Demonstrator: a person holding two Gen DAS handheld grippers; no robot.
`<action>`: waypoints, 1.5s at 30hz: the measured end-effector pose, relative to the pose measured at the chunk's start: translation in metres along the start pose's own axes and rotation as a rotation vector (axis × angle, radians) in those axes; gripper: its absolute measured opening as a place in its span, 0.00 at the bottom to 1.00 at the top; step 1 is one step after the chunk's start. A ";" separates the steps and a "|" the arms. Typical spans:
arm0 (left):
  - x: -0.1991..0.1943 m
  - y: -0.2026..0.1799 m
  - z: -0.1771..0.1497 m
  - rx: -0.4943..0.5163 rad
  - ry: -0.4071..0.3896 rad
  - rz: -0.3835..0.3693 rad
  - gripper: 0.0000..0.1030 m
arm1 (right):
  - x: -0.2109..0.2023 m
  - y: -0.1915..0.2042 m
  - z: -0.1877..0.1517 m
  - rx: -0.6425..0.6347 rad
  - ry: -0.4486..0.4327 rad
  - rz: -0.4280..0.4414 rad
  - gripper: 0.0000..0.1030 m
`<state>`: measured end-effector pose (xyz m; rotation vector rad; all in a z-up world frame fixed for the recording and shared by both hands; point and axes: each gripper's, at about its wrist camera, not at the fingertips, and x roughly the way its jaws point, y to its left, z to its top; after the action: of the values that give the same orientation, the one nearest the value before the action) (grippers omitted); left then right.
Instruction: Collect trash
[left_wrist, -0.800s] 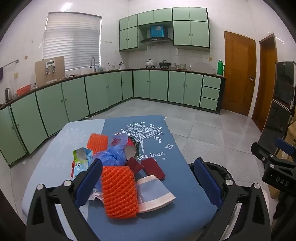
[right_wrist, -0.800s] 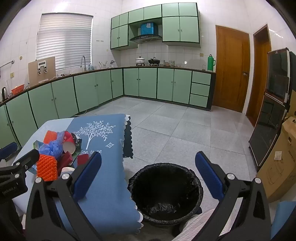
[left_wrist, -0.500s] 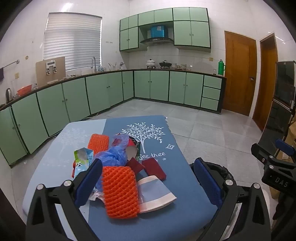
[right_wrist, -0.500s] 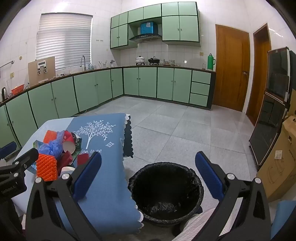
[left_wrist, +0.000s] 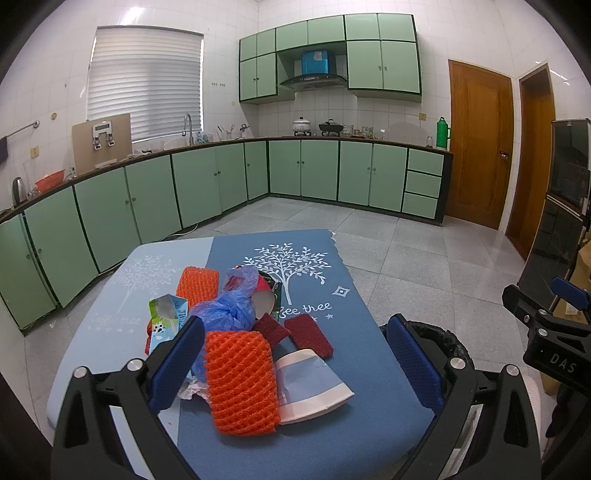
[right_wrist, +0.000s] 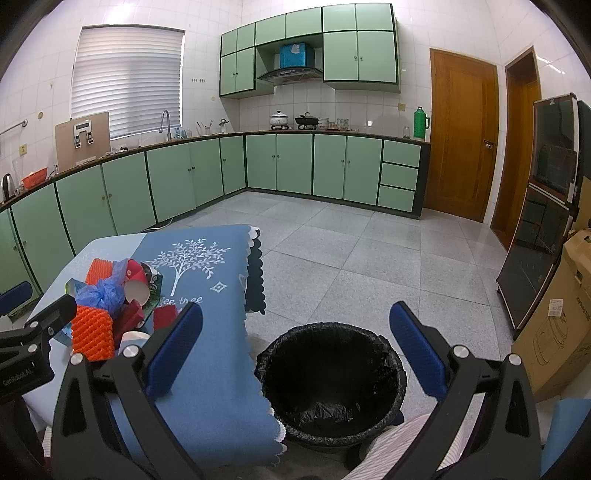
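Your left gripper (left_wrist: 295, 354) tilts gently downward over the near end of the bench (left_wrist: 354, 424), its jaws spread wide and released, with nothing pressed between the blue pads. The trash pile sits on the blue cloth right in front of it: an orange foam net (left_wrist: 240, 380) lies nearest, between the jaws in view but untouched, with a flattened white-and-blue paper cup (left_wrist: 312, 384) just beside it on the right. Behind these you have a crumpled blue plastic bag (left_wrist: 225, 308), a small green-and-white carton (left_wrist: 166, 317) standing to the left, two dark red pads (left_wrist: 308, 334), a red paper cup (left_wrist: 264, 295) on its side, and a second orange net (left_wrist: 197, 282) at the back. Your right gripper (right_wrist: 295, 358) also points slightly downward, jaws equally wide and empty, hovering off the bench's right edge above the black-lined trash bin (right_wrist: 332, 380), which stands on the tiled floor just beside the hanging cloth. The bin's mouth is open, with only the wrinkled liner showing inside. From the right wrist view the pile lies well to the left, with the left gripper's body partly in front of it. A cardboard box (right_wrist: 557, 332) stands on the floor to the far right.
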<state>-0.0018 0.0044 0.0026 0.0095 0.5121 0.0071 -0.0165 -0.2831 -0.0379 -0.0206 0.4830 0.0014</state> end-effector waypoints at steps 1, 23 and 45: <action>-0.001 0.000 0.001 0.000 0.000 0.000 0.94 | 0.000 0.000 0.000 0.000 0.000 0.000 0.95; -0.005 0.002 0.003 0.005 -0.001 0.003 0.94 | -0.001 0.000 0.000 0.000 -0.001 -0.001 0.95; -0.009 0.001 0.006 0.003 0.000 0.007 0.94 | -0.002 -0.004 -0.001 0.006 -0.011 -0.001 0.95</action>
<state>-0.0064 0.0054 0.0120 0.0145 0.5117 0.0134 -0.0186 -0.2872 -0.0383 -0.0147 0.4724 -0.0009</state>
